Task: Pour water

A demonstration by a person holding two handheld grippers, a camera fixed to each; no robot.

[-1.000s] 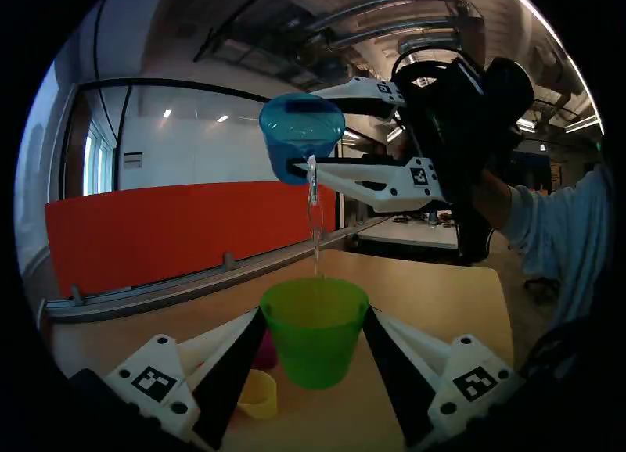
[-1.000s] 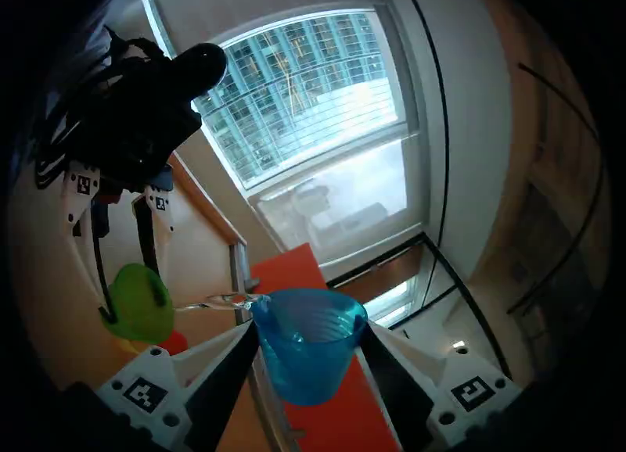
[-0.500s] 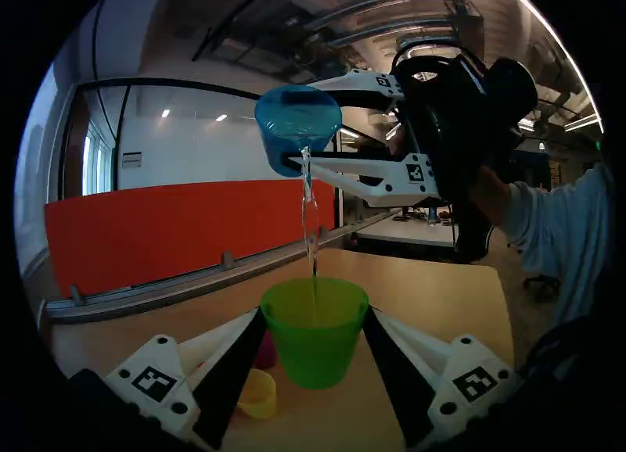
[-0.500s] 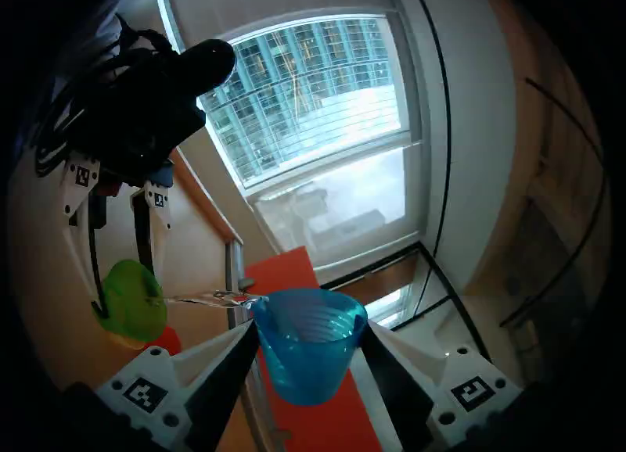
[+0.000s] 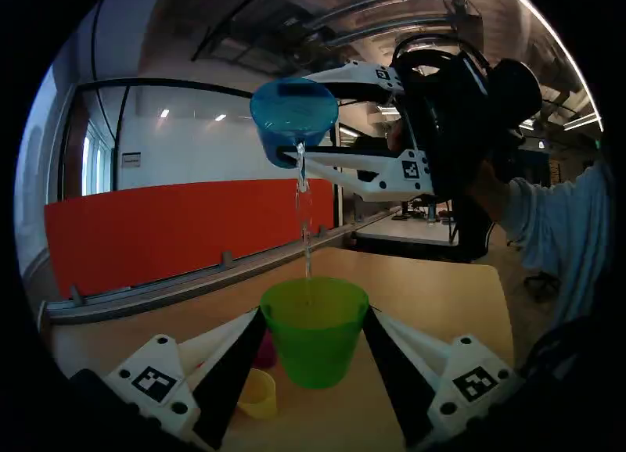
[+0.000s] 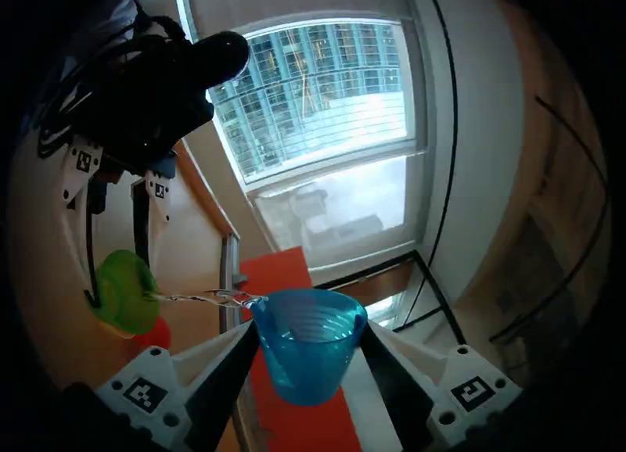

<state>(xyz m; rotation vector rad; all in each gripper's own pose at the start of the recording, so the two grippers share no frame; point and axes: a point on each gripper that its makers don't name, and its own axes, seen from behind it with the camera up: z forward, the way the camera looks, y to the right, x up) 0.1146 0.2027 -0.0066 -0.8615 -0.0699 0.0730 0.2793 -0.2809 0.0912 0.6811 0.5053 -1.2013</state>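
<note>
Wooden table fronts an orange partition. Both fingers of the left gripper clamp the upright green cup; the right gripper clamps the tilted blue cup above it. The water stream falls into the green cup. Square black-and-white markers sit on the fingers.

The left gripper view sits low over the counter, looking level along its jaws, close on the green cup at 6 o'clock. The right gripper view rides high, rolled sideways, close on the blue cup at 6 o'clock. Both views share the two cups and the water stream.
</note>
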